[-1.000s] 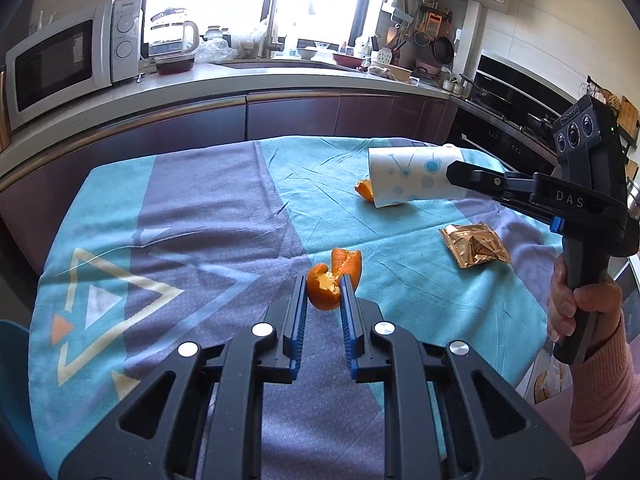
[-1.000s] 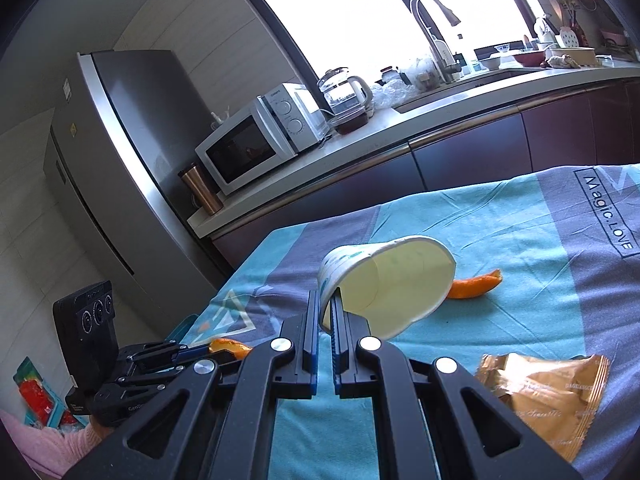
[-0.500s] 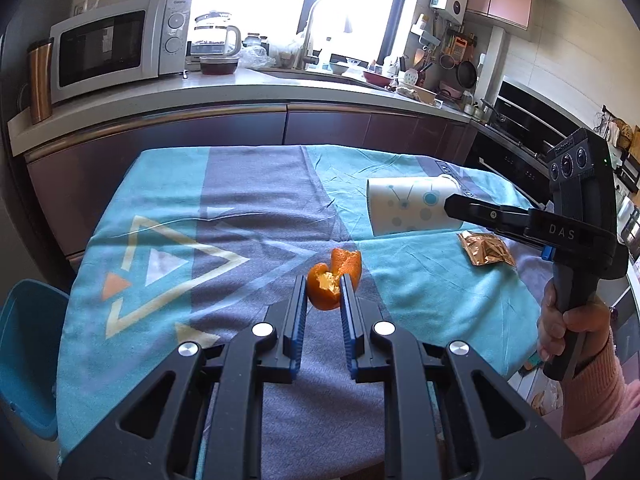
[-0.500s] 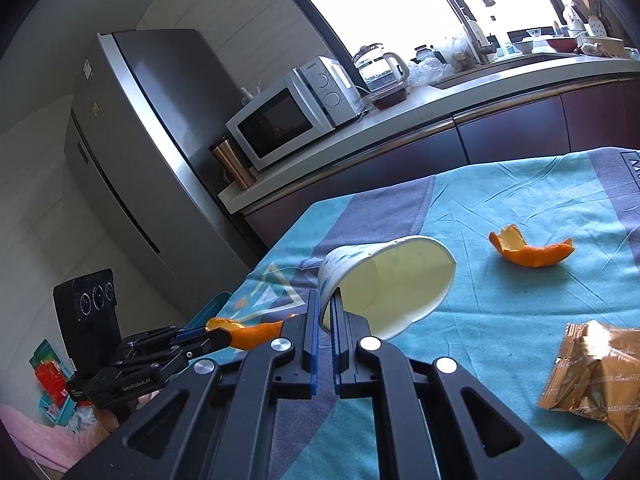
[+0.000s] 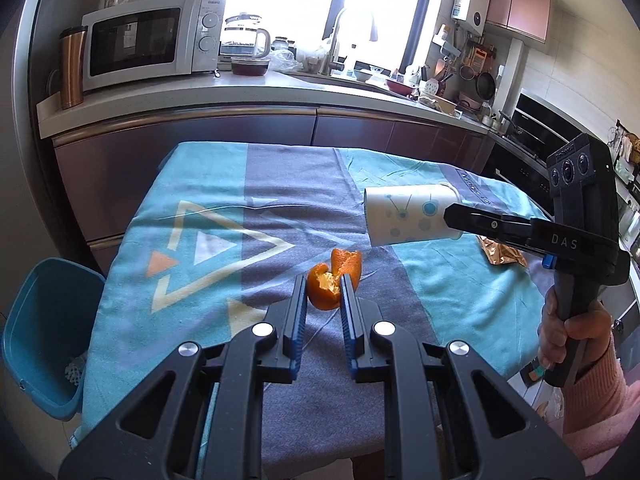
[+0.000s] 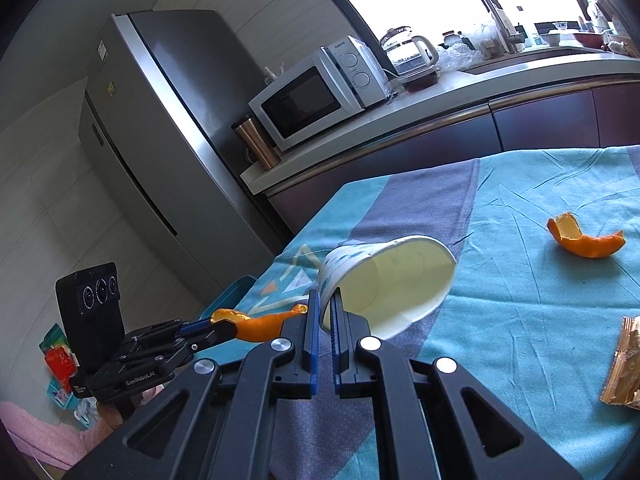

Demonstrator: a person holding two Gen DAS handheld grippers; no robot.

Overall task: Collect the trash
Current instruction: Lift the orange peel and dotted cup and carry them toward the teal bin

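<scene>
My left gripper [image 5: 323, 284] is shut on a curled orange peel [image 5: 334, 280], held above the table; the right wrist view shows the same peel [image 6: 256, 324] at the left. A white paper cup [image 6: 384, 280] with blue dots lies on its side in the air, its rim pinched by my shut right gripper [image 6: 325, 300]. In the left wrist view that cup [image 5: 408, 220] hangs to the right of the peel, at the tip of the right gripper [image 5: 450, 216]. A second orange peel [image 6: 584, 238] and a gold foil wrapper [image 6: 624, 364] lie on the tablecloth.
A blue bin [image 5: 44, 336] stands on the floor beside the table's left edge. The table wears a teal and grey cloth [image 5: 224, 216]. Behind it runs a counter with a microwave [image 5: 152, 40], kettle and sink. A fridge [image 6: 160, 152] stands left of the counter.
Both grippers have moved left across the table with their loads. The blue bin has come into the left wrist view. The second peel and the wrapper have slid rightward in the right wrist view.
</scene>
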